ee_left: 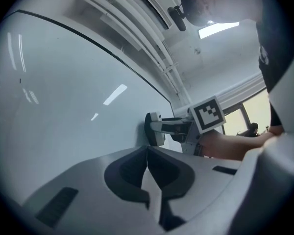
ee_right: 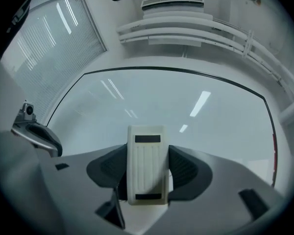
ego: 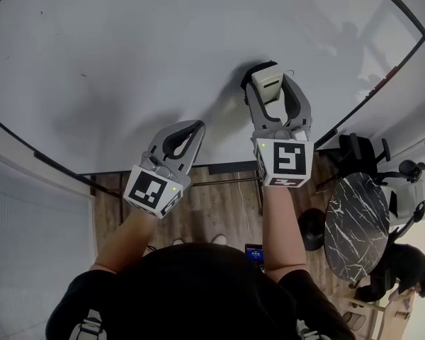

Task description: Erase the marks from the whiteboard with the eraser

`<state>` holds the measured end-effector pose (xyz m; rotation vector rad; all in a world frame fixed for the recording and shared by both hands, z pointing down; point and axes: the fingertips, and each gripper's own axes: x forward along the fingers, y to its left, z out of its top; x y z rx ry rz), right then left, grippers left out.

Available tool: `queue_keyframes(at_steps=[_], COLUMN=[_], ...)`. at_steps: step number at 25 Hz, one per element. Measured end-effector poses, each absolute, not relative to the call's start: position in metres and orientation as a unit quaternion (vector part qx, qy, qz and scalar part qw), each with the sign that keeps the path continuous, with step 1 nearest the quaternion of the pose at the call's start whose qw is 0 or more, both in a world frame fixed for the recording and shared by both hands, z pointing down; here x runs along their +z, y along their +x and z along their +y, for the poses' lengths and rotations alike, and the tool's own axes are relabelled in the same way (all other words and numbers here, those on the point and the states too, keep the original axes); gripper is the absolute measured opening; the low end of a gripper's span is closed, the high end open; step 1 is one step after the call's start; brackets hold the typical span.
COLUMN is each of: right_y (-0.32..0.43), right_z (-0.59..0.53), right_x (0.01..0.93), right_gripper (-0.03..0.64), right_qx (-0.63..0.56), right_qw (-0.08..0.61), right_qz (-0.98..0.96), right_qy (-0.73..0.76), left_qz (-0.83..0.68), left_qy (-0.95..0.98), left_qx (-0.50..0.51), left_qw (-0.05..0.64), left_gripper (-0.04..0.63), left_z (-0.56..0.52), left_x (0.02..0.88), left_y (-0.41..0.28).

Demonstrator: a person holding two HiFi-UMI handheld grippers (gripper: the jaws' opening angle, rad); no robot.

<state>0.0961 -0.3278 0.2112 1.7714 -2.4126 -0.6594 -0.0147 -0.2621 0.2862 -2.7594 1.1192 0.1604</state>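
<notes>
Between the jaws of the right hand-held gripper (ego: pixel 269 87) sits the eraser (ee_right: pixel 146 163), clamped by its sides, with its dark felt face against the whiteboard (ego: pixel 163 41) near the lower edge. Beside it, the left hand-held gripper (ee_left: pixel 147 155) has its jaws closed together on nothing, tips pointing at the board. A tiny dark speck (ego: pixel 83 75) shows farther left on the white surface. Below the board, a round marble table (ego: pixel 356 222) stands on the wood floor (ego: pixel 219 204).

Head view from above; gripper views toward whiteboard (ego: pixel 163 41)
</notes>
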Motion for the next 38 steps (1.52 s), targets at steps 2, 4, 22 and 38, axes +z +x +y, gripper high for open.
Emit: queue_keyframes(at_steps=[2, 4, 22, 38], right_y=[0.089, 0.084, 0.142, 0.219], right_z=[-0.334, -0.341, -0.358, -0.367], right_x=[0.206, 0.206, 0.203, 0.209], right_gripper=[0.252, 0.252, 0.250, 0.250], right_qx=[-0.224, -0.233, -0.235, -0.194], right_qw=[0.044, 0.054, 0.045, -0.009], right_qz=[-0.785, -0.781, -0.746, -0.712], right_qy=[0.576, 0.577, 0.622, 0.675], left_qz=[0.376, 0.378, 0.377, 0.372], left_qy=[-0.922, -0.921, -0.922, -0.924], left_qx=[0.053, 0.052, 0.054, 0.052], left_qw=[0.078, 0.076, 0.065, 0.066], left_gripper=[0.005, 0.005, 0.005, 0.005], left_z=[-0.267, -0.271, -0.292, -0.309], left_x=[0.287, 0.289, 0.298, 0.303], left_y=[-0.015, -0.014, 0.006, 0.020])
